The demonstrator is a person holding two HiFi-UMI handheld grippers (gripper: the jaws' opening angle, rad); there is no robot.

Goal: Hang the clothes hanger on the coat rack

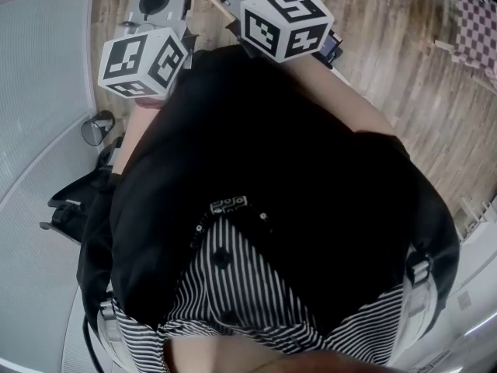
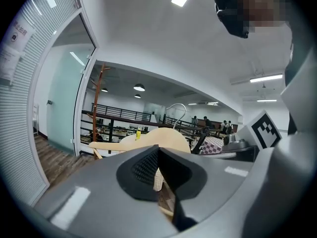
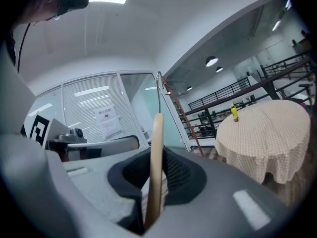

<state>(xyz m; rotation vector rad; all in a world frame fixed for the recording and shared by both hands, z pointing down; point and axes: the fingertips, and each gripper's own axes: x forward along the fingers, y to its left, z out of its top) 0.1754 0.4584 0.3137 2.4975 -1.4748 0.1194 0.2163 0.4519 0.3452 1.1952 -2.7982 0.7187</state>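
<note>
My right gripper (image 3: 157, 152) is shut on a pale wooden clothes hanger (image 3: 155, 172). The right gripper view shows the hanger edge-on, with its metal hook (image 3: 158, 86) rising straight above. From the left gripper view the same hanger (image 2: 156, 137) shows broadside just beyond the jaws, hook (image 2: 176, 109) up. My left gripper (image 2: 158, 151) has its jaws together, with nothing seen pinched at the tips. A brown coat rack pole (image 2: 102, 86) stands further back by the glass wall, also in the right gripper view (image 3: 181, 114). In the head view both marker cubes (image 1: 144, 62) (image 1: 284, 23) sit close together in front of my chest.
A round table with a checked cloth (image 3: 270, 133) carries a yellow bottle (image 3: 234, 112). A glass partition with blinds (image 3: 94, 108) lies to one side, black railings (image 2: 119, 114) run behind, and the floor (image 1: 388, 45) is wooden. People (image 2: 225, 127) stand far off.
</note>
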